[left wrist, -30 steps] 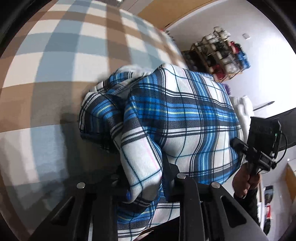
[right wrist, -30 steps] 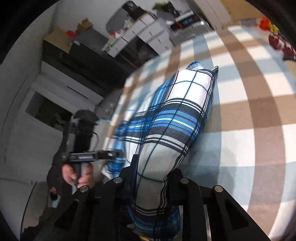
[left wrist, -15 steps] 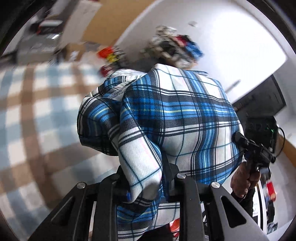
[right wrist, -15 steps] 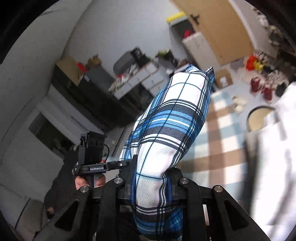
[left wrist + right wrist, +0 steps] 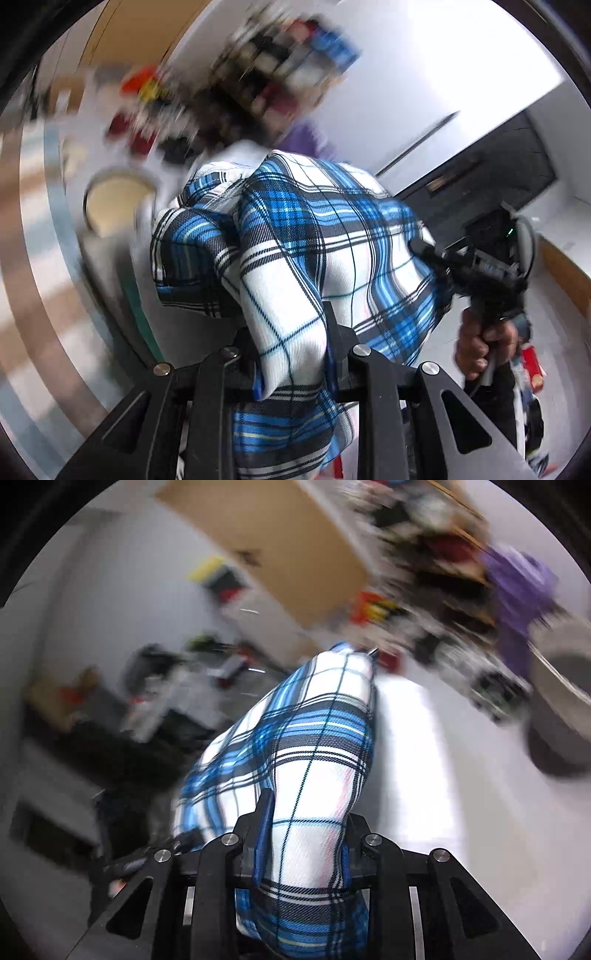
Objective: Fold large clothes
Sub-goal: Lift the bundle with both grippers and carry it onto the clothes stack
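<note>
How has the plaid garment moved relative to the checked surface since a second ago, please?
Yes: the plaid garment has swung off it toward the cluttered shelf.

Between your left gripper's (image 5: 291, 354) matt black plastic fingers, the shirt (image 5: 295, 236) is soft woven plaid cloth, finely ribbed.
</note>
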The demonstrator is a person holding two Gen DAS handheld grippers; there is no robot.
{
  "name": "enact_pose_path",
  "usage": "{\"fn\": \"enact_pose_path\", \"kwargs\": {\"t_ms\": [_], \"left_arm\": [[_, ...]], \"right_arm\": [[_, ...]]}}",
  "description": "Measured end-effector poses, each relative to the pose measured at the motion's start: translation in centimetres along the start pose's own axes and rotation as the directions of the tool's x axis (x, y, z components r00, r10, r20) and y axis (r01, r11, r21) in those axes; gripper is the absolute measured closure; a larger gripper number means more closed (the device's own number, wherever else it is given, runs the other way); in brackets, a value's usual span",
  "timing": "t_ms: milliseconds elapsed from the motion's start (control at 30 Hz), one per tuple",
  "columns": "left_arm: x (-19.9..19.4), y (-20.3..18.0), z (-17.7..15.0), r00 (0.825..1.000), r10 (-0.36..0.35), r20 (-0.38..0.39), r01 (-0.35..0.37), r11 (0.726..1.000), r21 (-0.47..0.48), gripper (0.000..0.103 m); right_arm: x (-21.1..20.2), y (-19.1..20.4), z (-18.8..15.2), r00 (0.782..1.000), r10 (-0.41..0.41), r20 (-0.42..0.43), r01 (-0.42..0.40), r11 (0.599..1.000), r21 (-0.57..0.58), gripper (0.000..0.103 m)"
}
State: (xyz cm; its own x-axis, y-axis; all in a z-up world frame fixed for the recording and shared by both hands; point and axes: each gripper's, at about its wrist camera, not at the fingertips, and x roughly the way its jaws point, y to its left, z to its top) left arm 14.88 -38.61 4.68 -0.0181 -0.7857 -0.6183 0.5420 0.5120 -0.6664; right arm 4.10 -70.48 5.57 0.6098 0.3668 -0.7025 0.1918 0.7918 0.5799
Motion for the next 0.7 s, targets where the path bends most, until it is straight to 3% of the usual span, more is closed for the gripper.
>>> {"fn": "enact_pose_path", "kwargs": {"t_ms": [67,133,200,300,367,433,567,667,700], "left_arm": [[2.5,1.5,-1.2,0.999,0.046,-0.017,-0.046,0.999,0.021,0.084],[2.1,2.5,-1.4,0.999,0.043,0.017,-0.043,0.997,0.061,0.081],[1.2,3.3,-1.2,0.999,0.045,0.023,-0.046,0.998,0.043,0.077],[-1.0,3.7,-1.7,0.993,0.113,0.036,-0.115,0.991,0.070,0.064],[-2.7,3.8,-1.6,0.983,0.176,0.057,-0.181,0.978,0.107,0.064],[-4.8,3.0,-1.6,0.958,0.258,0.123,-0.272,0.954,0.122,0.064],[-7.1,-1.2,-1.7,0.935,0.268,0.232,-0.306,0.941,0.145,0.064],[-6.3,-4.2,-1.7,0.944,0.204,0.261,-0.267,0.936,0.232,0.064],[-4.8,-5.0,-1.4,0.949,0.194,0.248,-0.259,0.929,0.264,0.064]], "right_arm": [[2.0,-2.3,-0.4,1.000,-0.005,-0.003,0.006,0.999,0.032,0.064],[2.6,-2.6,-0.7,1.000,0.021,0.002,-0.021,1.000,0.013,0.053],[2.3,-2.1,-0.9,1.000,-0.012,0.007,0.012,0.999,-0.029,0.038],[0.0,-1.7,-0.9,0.995,-0.093,0.039,0.097,0.990,-0.103,0.038],[-1.8,-0.5,-1.6,0.982,-0.168,0.086,0.179,0.972,-0.151,0.038],[-3.5,1.8,-2.7,0.965,-0.212,0.153,0.244,0.943,-0.227,0.042],[-5.4,5.9,-5.6,0.960,-0.173,0.221,0.247,0.894,-0.375,0.045],[-3.5,7.6,-7.0,0.951,-0.241,0.195,0.306,0.834,-0.460,0.052],[-2.3,7.3,-7.0,0.942,-0.285,0.180,0.337,0.819,-0.464,0.059]]}}
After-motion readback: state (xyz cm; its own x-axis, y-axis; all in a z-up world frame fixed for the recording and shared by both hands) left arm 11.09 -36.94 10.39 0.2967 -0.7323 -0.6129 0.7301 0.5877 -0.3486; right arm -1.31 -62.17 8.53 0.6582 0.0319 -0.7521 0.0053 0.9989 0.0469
